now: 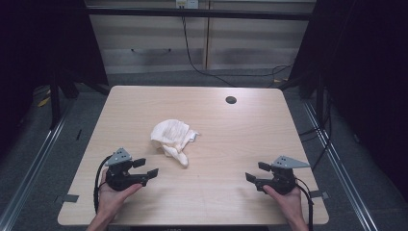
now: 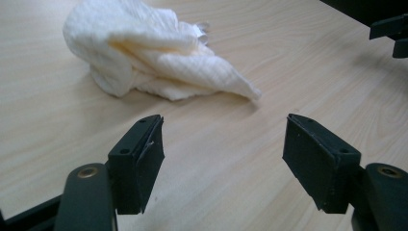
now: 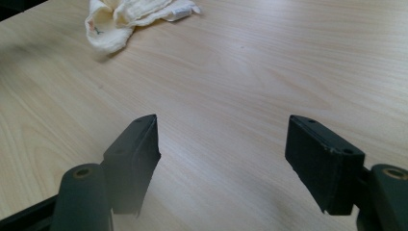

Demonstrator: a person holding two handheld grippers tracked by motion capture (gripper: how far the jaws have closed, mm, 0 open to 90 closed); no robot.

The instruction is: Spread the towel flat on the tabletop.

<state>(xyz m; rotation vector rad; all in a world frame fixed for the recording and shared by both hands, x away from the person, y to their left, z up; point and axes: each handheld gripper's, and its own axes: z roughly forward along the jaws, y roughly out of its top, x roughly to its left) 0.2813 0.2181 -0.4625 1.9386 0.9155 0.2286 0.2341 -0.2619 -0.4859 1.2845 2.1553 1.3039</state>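
Nothing's started yet, as far as the pics show. The cloth [image 1: 172, 139] sits crumpled in a heap near the middle of the table [image 1: 240, 144], a bit left of centre, with one tail trailing toward your side and a small tag poking out on its far right. Your left gripper [image 1: 146, 168] is low over the near-left part of the table, jaws wide apart w/ nothing between them — in the left gripper view you see bare wood between the jaws and the cloth [image 2: 149, 57] just ahead and up-left of them, near but not touching. Your right gripper [image 1: 256, 172] is over the near-right part, also spread wide and empty; in the right gripper view the cloth [image 3: 130, 19] is well off at the top left, so that hand is far from it. Both grippers point inward, roughly toward each other and the cloth. Judging from this, the work is the cloth itself — prob. spreading or folding it — and every bit of it is left: no corner picked, no edge lifted, the heap is bunched. Next you'd likely bring the left gripper in on the near tail, since it's closest, then get the right one across to a second corner. The folds hide where the corners are, so can't tell which edge is which till it's opened out.
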